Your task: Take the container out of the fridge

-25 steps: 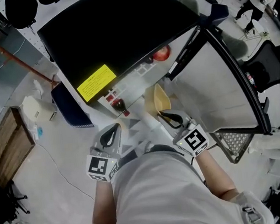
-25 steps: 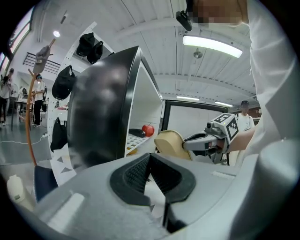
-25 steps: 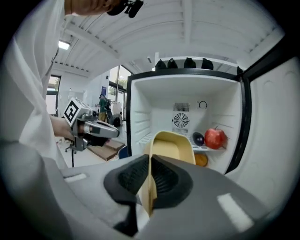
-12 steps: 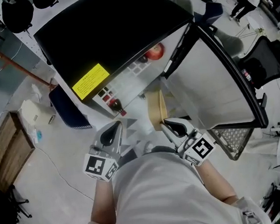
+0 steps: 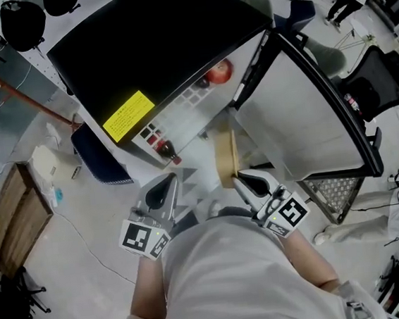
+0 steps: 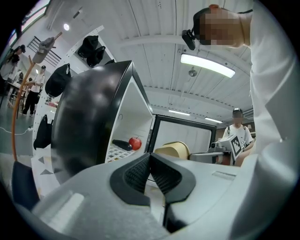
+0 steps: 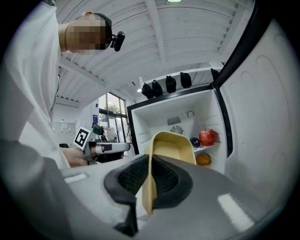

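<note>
Head view looks down; gripper views share fridge [image 5: 159, 46]

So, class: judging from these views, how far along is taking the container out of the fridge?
Done: the fridge door stands open, and the yellow container looks clear of the shelves. In hand: the right tongs clamp its wall. Remaining: draw it fully away and set it down.

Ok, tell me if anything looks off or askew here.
The tan container is tipped on its side, pinched by one wall in the right tool, so anything inside could slide out. The fridge door stands wide open. Nothing spilled or damaged shows.
</note>
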`<state>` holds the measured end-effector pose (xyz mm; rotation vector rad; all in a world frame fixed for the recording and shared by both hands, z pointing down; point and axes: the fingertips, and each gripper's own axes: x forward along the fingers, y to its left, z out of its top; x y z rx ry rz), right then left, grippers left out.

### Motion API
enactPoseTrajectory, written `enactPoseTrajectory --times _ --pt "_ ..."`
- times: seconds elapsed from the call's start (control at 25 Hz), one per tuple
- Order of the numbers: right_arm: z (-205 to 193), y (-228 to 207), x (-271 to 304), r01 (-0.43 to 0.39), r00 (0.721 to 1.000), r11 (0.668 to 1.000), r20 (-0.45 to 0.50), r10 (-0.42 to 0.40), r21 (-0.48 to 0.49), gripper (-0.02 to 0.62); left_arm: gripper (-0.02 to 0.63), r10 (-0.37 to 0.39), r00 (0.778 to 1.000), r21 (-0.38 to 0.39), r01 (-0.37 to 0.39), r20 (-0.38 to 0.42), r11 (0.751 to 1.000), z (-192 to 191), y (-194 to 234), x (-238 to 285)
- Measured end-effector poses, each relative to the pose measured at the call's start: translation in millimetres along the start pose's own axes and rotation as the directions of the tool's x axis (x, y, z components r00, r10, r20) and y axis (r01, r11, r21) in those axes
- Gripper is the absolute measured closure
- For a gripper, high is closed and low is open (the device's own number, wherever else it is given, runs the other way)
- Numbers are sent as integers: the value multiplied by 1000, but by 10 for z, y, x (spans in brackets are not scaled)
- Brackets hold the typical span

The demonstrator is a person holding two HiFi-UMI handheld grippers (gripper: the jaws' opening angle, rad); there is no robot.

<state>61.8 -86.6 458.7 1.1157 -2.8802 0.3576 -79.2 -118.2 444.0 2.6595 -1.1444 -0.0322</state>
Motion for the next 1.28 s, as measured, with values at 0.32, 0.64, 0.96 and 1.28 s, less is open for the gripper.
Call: enactPoseTrajectory --times 0.32,0.64,0.96,1.28 --pt "-12 -62 18 32 999 999 9 -32 27 574 598 -14 1000 -1 14 -6 1000 -6 0 -24" --pt "-46 -71 101 43 999 998 -6 -43 37 574 598 -16 999 4 16 -28 1000 -33 47 -31" --pt "-67 -129 166 46 999 997 -11 -45 64 574 598 -5 999 7 5 -40 1000 -43 117 -19" --pt "-77 -173 265 45 999 997 -22 -43 56 574 598 10 999 14 -9 -46 1000 -66 207 -21"
